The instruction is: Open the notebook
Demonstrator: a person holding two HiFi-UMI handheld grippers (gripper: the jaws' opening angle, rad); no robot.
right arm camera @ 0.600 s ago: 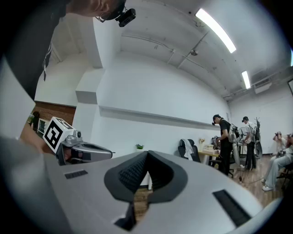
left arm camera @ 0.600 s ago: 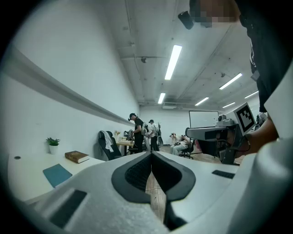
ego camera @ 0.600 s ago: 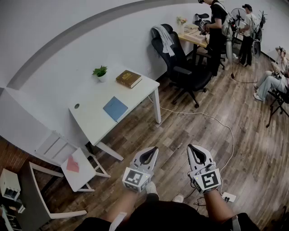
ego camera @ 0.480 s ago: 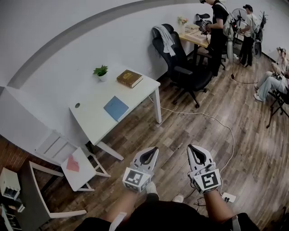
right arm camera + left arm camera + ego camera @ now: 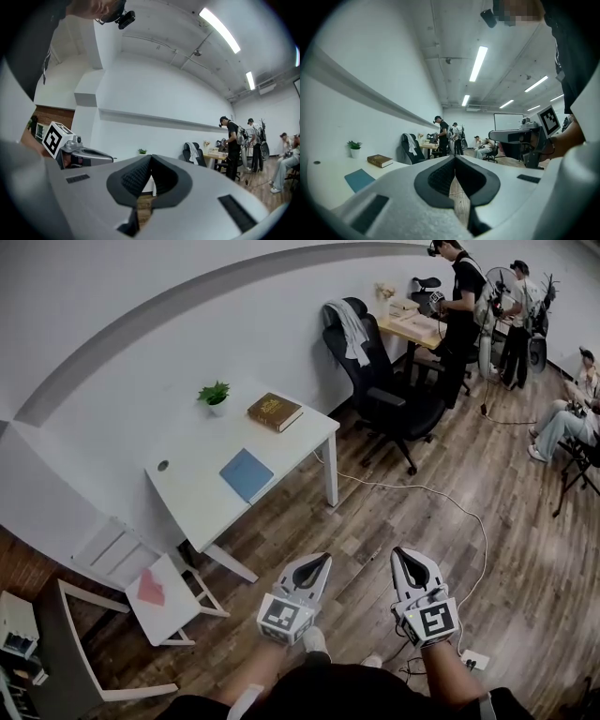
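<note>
The blue notebook [image 5: 247, 473] lies closed on the white desk [image 5: 202, 502], well ahead and to the left of me. It also shows at the lower left of the left gripper view as the notebook [image 5: 358, 179]. My left gripper [image 5: 324, 558] and right gripper [image 5: 402, 552] hang side by side over the wooden floor, far short of the desk. Both are shut, tips together, with nothing between them. The left gripper [image 5: 454, 157] and the right gripper [image 5: 151, 157] point level into the room.
A brown book [image 5: 275, 412] and a small potted plant [image 5: 215, 395] stand at the desk's back. A white chair [image 5: 155, 601] with a red sheet is at the left. A black office chair [image 5: 384, 381], a floor cable [image 5: 422, 490] and several people are at the right.
The head view has shifted slightly, so the desk and both grippers sit a little lower and further right in the picture. Both grippers stay shut and empty.
</note>
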